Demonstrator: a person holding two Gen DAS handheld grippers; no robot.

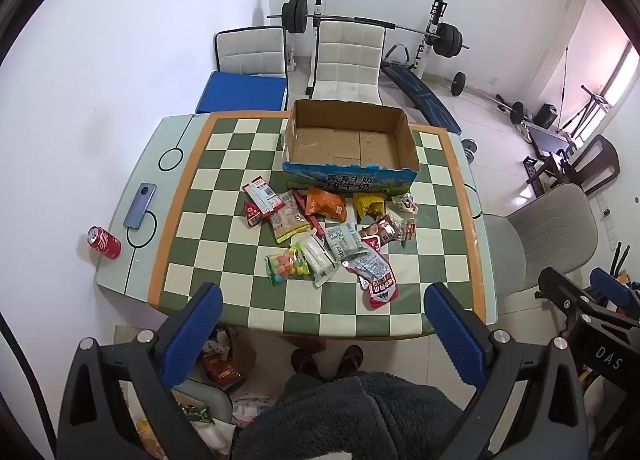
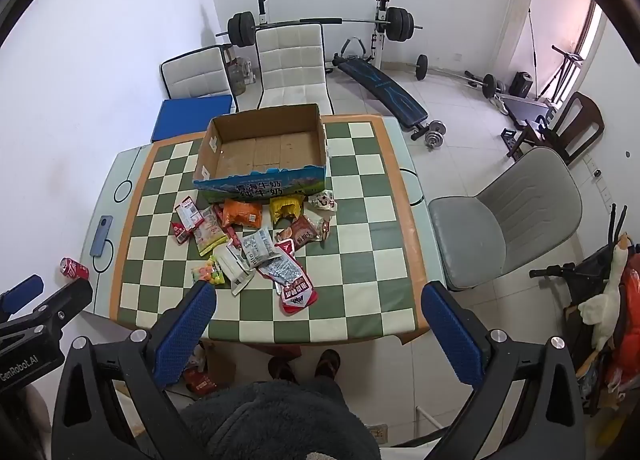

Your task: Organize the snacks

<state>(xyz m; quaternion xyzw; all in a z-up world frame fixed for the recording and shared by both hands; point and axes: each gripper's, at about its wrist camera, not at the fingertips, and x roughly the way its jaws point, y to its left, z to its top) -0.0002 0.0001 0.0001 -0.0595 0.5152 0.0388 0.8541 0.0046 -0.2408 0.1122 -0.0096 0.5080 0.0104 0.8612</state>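
Snacks (image 1: 326,238) piled by empty box (image 1: 350,140); my left gripper (image 1: 324,324) & right gripper (image 2: 318,318) both spread wide, holding nothing.

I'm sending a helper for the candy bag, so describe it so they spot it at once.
Start at the cardboard box on the checkered table; the snack pile lies just in front of it. The candy bag sits at the pile's near-left corner, closest to the person. It alone is clear, showing round pastel balls in pink, yellow, green and orange.
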